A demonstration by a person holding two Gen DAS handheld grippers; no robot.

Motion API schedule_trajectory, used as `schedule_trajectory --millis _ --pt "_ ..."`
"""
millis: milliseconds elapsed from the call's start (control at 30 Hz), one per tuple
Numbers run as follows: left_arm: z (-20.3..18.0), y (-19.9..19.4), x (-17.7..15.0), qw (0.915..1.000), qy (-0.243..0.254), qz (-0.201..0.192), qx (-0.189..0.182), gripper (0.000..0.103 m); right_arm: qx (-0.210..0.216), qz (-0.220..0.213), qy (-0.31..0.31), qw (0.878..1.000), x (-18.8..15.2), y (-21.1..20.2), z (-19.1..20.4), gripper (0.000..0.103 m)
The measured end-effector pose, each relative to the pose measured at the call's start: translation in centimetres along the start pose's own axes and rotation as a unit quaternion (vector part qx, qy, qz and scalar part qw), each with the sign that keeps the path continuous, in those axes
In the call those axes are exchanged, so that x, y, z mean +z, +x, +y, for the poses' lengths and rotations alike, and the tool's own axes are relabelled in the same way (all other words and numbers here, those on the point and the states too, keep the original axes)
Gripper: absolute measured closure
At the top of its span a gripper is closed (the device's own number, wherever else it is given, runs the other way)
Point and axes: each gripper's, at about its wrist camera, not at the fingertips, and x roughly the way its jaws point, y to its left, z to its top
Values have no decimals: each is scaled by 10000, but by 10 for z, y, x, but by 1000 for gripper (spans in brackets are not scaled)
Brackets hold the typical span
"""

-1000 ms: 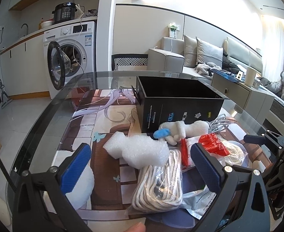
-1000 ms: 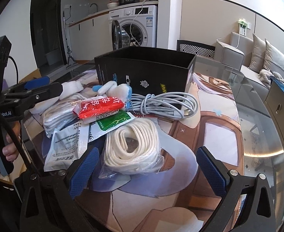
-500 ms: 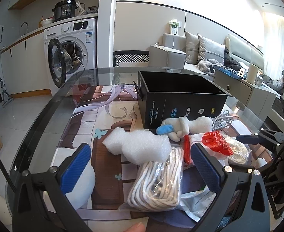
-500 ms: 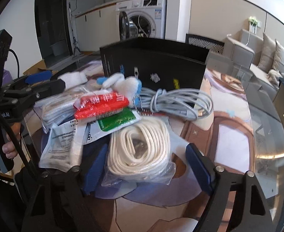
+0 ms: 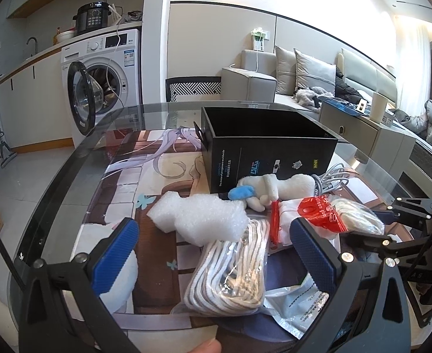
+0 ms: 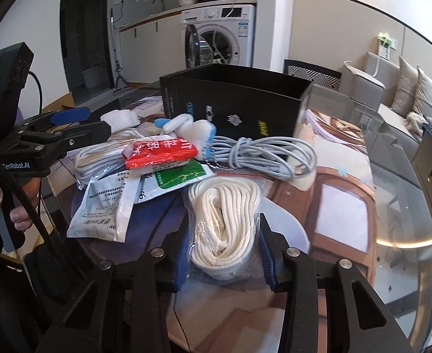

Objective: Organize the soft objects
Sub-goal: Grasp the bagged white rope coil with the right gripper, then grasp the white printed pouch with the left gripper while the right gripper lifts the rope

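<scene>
Bagged rope coil (image 6: 224,220) gripped, right jaws just closing; left jaws wide; black box (image 6: 245,103) beyond.

This was a home, open-plan. A washing machine (image 5: 104,82) stood under a kitchen counter (image 5: 33,58) with a cooker (image 5: 93,19) on top, and a sofa (image 5: 298,79) with cushions sat beyond the glass table (image 5: 68,182).

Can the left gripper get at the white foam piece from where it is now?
Probably yes. The left gripper is open, and the white foam piece lies just ahead between its fingers, on top of the pile, with nothing over it. The bagged rope coil beside it may get brushed.
</scene>
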Motion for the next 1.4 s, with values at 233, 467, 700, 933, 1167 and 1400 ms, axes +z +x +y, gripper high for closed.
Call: schedule_trajectory --millis 233,467,700,933,1167,1400 --pt "0 -3 -3 9999 7 26 -107 0 -169 -258 268 9992 -10 -22 -12 63" --pt "-24 -14 -9 9978 547 -36 -384 0 -173 -518 343 9979 -11 -39 -12 64" --pt "-44 -18 -13 9918 953 124 -843 0 -124 -673 391 9969 -11 -48 -10 63" --pt "-67 -20 -26 9793 1571 301 -1237 1 -102 -772 404 9961 -10 -50 -9 63" --pt "-81 -17 -35 9698 1894 499 -1456 15 -60 -769 403 9962 -10 -50 -8 63" --pt "-84 -12 -40 9687 1954 665 -1380 29 -14 -776 389 9962 -10 -50 -7 63"
